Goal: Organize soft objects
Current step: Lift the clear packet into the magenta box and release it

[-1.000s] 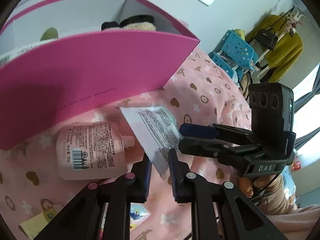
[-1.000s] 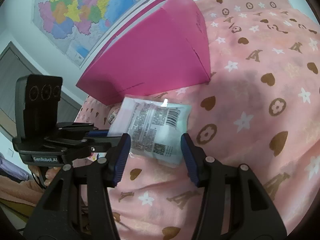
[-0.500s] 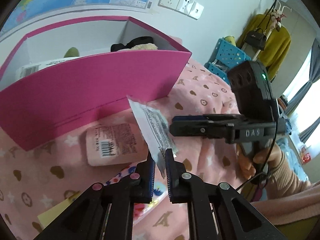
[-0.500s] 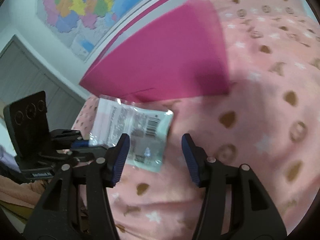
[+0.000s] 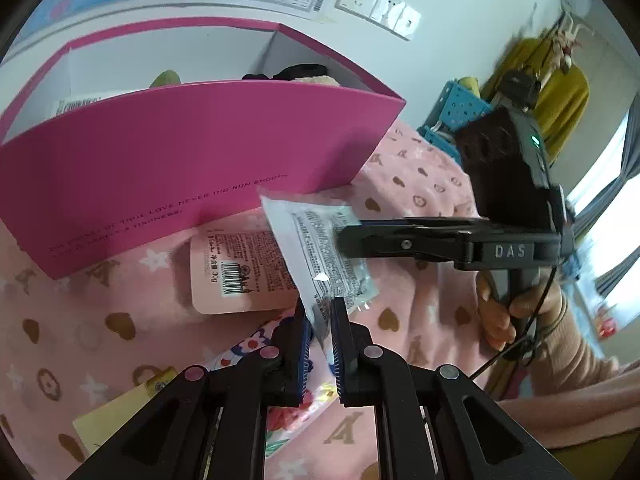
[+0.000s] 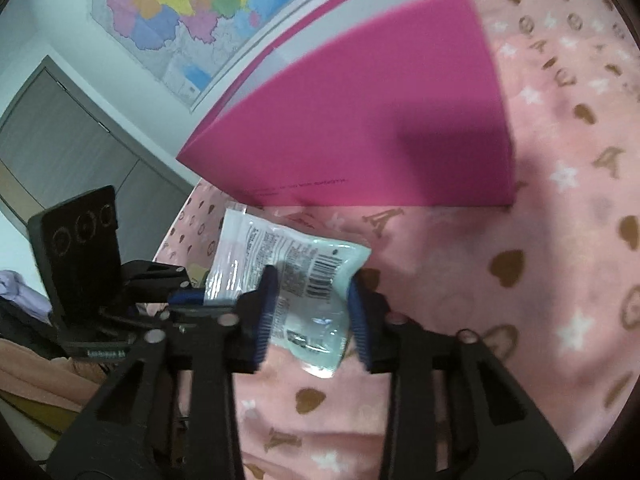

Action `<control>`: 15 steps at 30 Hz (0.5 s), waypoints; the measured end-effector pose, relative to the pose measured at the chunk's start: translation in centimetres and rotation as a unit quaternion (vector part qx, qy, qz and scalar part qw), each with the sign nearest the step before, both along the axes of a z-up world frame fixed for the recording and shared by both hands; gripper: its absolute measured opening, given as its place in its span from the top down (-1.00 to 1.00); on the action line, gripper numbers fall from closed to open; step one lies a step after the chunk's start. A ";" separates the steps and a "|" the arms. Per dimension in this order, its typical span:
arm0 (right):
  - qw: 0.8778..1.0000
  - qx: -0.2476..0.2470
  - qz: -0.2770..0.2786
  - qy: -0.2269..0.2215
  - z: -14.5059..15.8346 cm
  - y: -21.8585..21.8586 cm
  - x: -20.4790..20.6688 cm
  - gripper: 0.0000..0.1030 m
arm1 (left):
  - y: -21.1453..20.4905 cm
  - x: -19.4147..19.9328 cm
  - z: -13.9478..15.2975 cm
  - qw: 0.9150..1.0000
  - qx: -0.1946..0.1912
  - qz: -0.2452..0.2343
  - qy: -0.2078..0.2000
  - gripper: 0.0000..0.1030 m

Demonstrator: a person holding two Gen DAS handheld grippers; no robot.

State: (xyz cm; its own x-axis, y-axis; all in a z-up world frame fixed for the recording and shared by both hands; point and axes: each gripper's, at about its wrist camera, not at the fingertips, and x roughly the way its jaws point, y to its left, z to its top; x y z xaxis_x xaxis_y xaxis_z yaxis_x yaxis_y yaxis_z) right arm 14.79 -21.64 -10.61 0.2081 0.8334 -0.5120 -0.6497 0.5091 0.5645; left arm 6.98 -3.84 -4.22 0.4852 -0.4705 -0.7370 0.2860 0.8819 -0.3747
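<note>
A clear white printed packet (image 5: 316, 240) (image 6: 304, 264) hangs in the air above the pink blanket. My left gripper (image 5: 320, 312) is shut on its lower corner. My right gripper (image 6: 310, 292) comes in from the right side, and its jaws are closing with the packet's other end between them. The pads touch the packet, which bulges between them. In the left wrist view the right gripper (image 5: 348, 236) lies across the packet's right edge. In the right wrist view the left gripper (image 6: 188, 296) sits at the packet's left. An open pink box (image 5: 180, 152) (image 6: 360, 120) stands just behind.
A pink pouch (image 5: 236, 264) with a barcode lies on the blanket before the box. A floral item (image 5: 248, 348) and a yellow card (image 5: 116, 412) lie nearer. Inside the box are a green thing (image 5: 166, 78) and dark and beige soft things (image 5: 300, 76). A blue stool (image 5: 456, 108) stands far right.
The packet has been lifted off the blanket and raised in my left gripper. My right gripper's jaws have narrowed around its other end. The view now takes in the box's inside.
</note>
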 end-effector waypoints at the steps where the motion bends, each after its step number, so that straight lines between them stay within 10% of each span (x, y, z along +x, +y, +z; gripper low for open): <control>1: 1.000 0.002 -0.003 -0.007 0.5 -0.2 -0.2 0.54 | 0.2 0.1 0.1 1.000 -0.009 0.000 0.002 0.83; 15: 0.989 -0.004 -0.029 -0.147 12.3 1.0 1.2 0.56 | 0.6 3.7 8.3 0.996 -0.015 0.016 -0.083 0.70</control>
State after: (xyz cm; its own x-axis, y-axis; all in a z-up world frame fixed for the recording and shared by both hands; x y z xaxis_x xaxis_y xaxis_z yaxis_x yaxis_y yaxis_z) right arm 15.96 -20.66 1.71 0.3964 0.8121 -0.4282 -0.7551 0.5537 0.3511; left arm 10.69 -3.23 4.07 0.6138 -0.4732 -0.6319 0.3178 0.8808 -0.3510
